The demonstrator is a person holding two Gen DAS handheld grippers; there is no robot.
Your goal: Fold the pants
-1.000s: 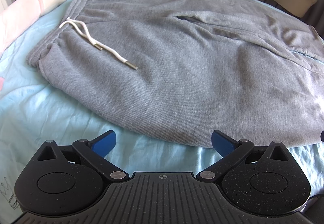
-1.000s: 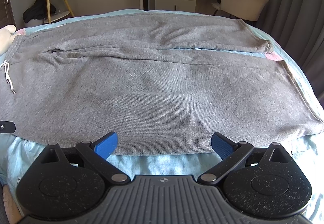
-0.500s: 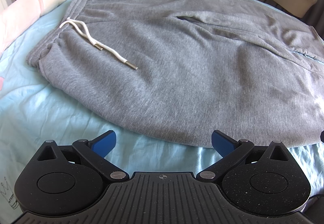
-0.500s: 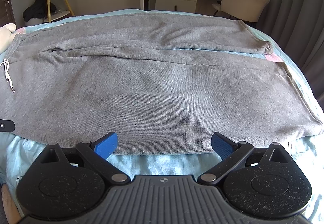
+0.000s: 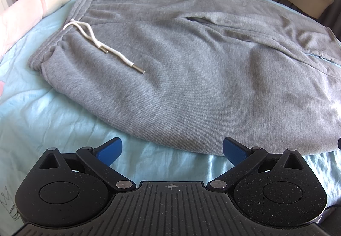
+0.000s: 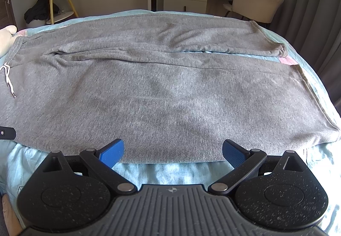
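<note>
blue bedsheet [image 6: 27, 163] | pants [image 6: 162, 95] flat, lengthwise left-right | waistband left

Bright daylight, sharp, fisheye-bent edges

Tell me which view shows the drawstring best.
The left wrist view: the drawstring lies large and whole on the pants, both metal tips clear. The right wrist view shows it only small at the left edge.

The pants [image 5: 191, 78] are soft grey knit cloth, matt, with a white cord [image 5: 91, 37] tipped in metal. The bed sheet [image 5: 53, 120] looks smooth and slightly shiny.
</note>
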